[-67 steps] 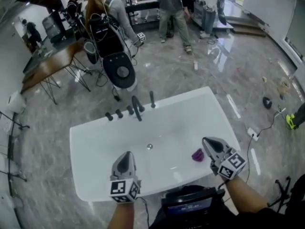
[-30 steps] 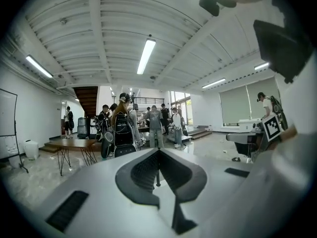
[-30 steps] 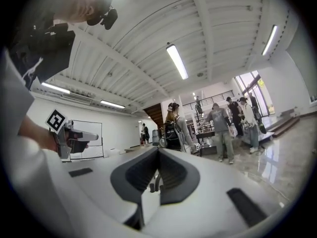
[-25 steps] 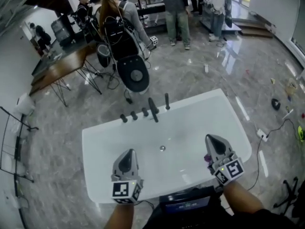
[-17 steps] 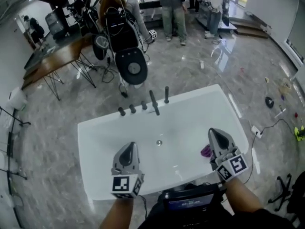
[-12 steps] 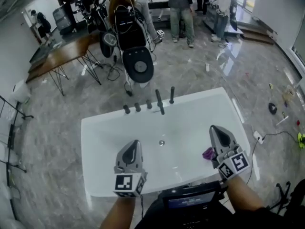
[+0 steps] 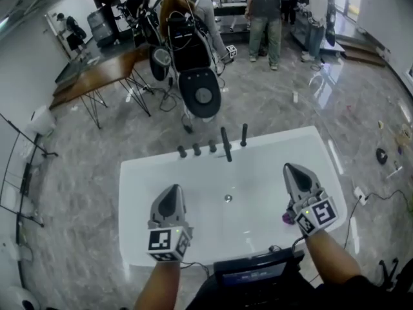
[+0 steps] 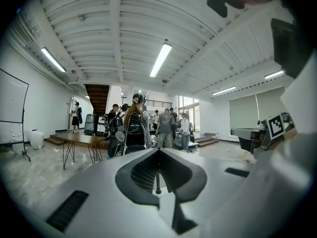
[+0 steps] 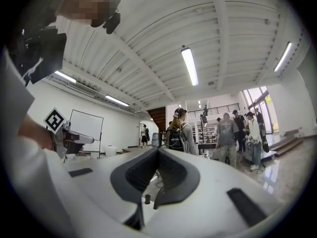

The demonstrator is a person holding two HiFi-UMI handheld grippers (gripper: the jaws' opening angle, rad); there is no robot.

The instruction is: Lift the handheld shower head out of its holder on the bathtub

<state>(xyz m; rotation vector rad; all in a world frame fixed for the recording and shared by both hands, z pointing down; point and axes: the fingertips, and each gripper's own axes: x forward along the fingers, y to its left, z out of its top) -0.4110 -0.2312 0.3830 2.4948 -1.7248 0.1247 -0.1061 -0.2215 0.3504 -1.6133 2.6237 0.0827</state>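
Note:
A white bathtub fills the middle of the head view. On its far rim stand three black knobs, a slanted black spout and the upright black handheld shower head in its holder. My left gripper hovers over the tub's near left part, shut and empty. My right gripper hovers over the near right part, also shut and empty, well short of the shower head. In the left gripper view the jaws meet at the tip. In the right gripper view the jaws meet too.
A small purple thing lies in the tub beside my right gripper. A dark device sits at the tub's near rim. Beyond the tub are a black round-seated stand, a wooden table and several standing people. A cable and socket lie on the floor at right.
Both grippers stay shut and have drifted a little over the tub. The head view has shifted, so the tub and faucet set sit further right. The purple thing is now partly behind my right gripper.

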